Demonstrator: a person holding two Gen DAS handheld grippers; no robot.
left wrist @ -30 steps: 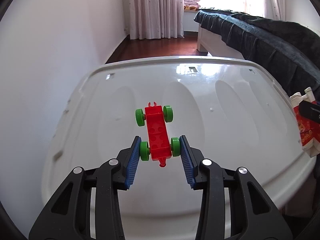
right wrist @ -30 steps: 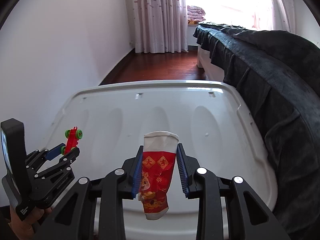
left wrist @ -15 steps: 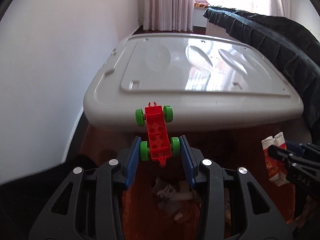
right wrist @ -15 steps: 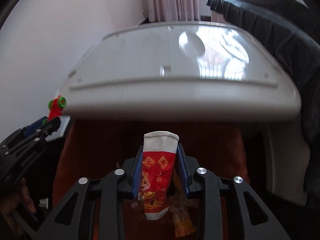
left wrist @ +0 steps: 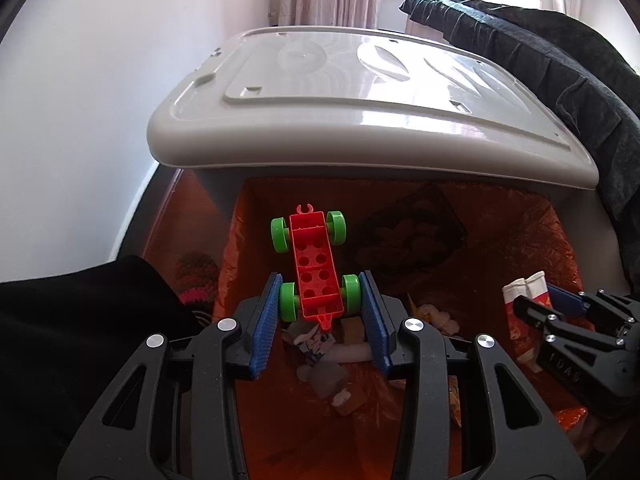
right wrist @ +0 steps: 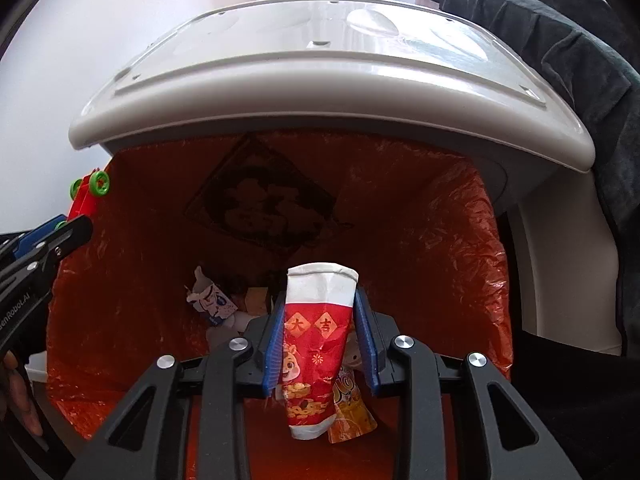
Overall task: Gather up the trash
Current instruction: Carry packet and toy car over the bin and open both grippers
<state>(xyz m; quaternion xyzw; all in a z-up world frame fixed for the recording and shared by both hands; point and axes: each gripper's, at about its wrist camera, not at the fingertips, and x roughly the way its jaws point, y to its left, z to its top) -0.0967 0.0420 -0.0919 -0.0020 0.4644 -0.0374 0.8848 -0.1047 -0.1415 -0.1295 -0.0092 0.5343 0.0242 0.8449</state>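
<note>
Left wrist view shows your left tool clenched on the toy car, right tool clenched on the paper cup, both above the orange-lined bin. Releasing them remains; other trash already lies inside.

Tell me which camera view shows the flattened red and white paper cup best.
The right wrist view: the flattened red and white paper cup faces the camera between the right gripper pads, print readable. The left wrist view catches only its edge at the far right.
</note>
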